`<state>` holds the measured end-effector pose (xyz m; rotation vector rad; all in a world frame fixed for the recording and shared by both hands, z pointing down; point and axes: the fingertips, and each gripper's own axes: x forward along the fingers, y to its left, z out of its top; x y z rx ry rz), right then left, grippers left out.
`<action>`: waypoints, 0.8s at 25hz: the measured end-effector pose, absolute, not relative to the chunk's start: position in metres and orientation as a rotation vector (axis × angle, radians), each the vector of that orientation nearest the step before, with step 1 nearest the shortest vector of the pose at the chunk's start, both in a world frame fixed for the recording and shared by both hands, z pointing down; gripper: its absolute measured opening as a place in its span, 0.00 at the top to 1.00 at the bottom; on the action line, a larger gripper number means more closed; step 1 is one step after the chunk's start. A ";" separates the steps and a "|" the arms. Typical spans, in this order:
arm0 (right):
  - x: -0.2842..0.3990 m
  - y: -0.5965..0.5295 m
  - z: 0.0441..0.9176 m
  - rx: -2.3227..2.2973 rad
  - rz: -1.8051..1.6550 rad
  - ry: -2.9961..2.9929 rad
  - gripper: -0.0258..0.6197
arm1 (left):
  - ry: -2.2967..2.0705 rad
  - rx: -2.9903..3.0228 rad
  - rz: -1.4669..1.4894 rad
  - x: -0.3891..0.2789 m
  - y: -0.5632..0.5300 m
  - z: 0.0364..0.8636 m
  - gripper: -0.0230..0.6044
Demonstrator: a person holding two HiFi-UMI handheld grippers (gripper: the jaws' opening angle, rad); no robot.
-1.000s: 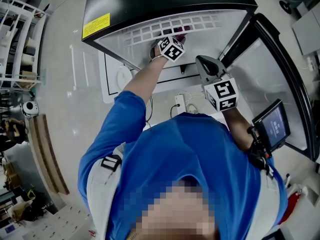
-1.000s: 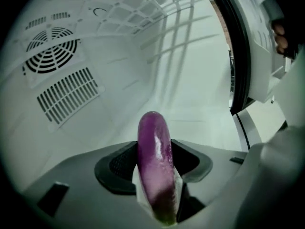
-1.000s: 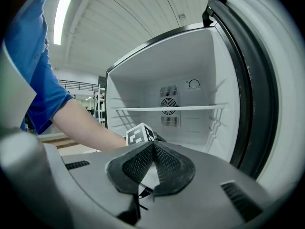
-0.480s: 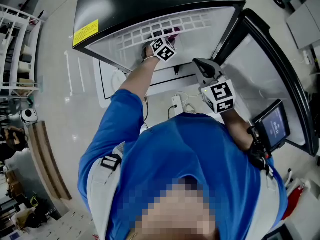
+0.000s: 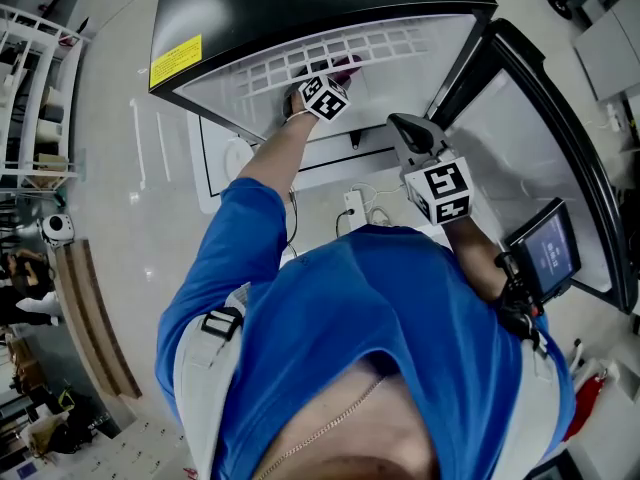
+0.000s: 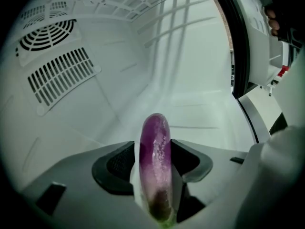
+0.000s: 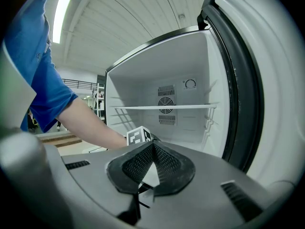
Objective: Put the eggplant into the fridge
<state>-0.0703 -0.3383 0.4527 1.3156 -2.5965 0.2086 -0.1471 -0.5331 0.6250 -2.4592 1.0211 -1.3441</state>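
Fridge walls are enclosing the left claw, which is gripping the smooth, probably slippery eggplant mid-body; the right claw, at four o'clock, is hanging closed and empty.

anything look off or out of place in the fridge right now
Nothing stands out. The eggplant sits straight in the jaws of the left gripper inside the fridge; the shelf is level, and the right gripper is shut outside.

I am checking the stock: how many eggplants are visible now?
1. The eggplant is held between the jaws of the left gripper, inside the fridge, under its wire shelf. Others may be hidden outside the views.
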 end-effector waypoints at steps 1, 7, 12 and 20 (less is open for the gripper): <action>-0.071 -0.339 0.452 1.315 0.208 -2.597 0.96 | 1.024 -2.460 -1.342 -0.148 -0.533 0.625 0.60; -0.074 -0.341 0.451 1.316 0.207 -2.599 0.96 | 1.030 -2.471 -1.303 -0.147 -0.532 0.616 0.60; -0.076 -0.342 0.451 1.318 0.204 -2.603 0.96 | 1.015 -2.484 -1.249 -0.144 -0.530 0.613 0.60; -0.079 -0.341 0.448 1.320 0.202 -2.612 0.96 | 1.038 -2.485 -1.187 -0.143 -0.523 0.598 0.60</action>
